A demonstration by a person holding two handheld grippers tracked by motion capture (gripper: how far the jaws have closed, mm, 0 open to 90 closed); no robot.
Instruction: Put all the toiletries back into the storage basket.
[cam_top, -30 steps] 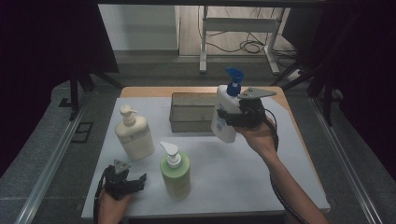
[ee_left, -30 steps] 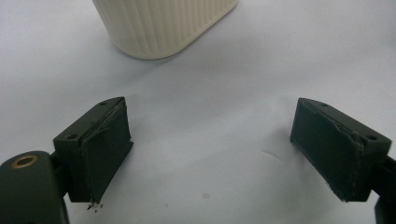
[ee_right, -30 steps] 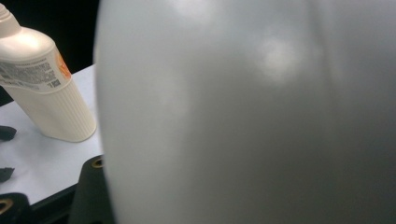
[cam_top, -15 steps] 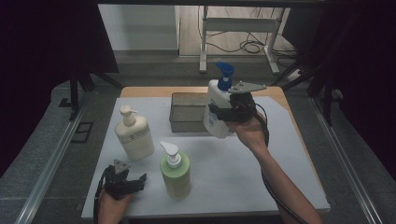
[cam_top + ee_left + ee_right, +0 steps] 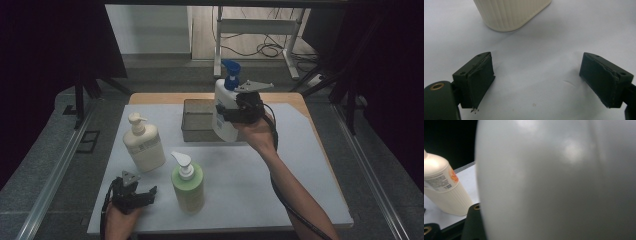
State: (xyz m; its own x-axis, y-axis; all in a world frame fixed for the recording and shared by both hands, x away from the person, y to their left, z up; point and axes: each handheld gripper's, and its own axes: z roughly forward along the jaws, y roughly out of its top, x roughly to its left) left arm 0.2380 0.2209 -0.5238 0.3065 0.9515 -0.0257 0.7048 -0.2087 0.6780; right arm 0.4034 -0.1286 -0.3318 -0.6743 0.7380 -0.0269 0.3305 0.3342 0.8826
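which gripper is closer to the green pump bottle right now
Left. The left gripper rests open on the table just left of the green pump bottle. The right gripper is farther back, holding the white bottle by the grey bin.

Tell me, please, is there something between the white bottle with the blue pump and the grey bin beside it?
Nothing visible stands between them. The right tool holds the white bottle with the blue pump above the table, right at the grey bin, whose open top looks empty. The other bottles stand nearer the person.

dim high view with dark surrounds, soft overhead glare on the blurred white bottle up close
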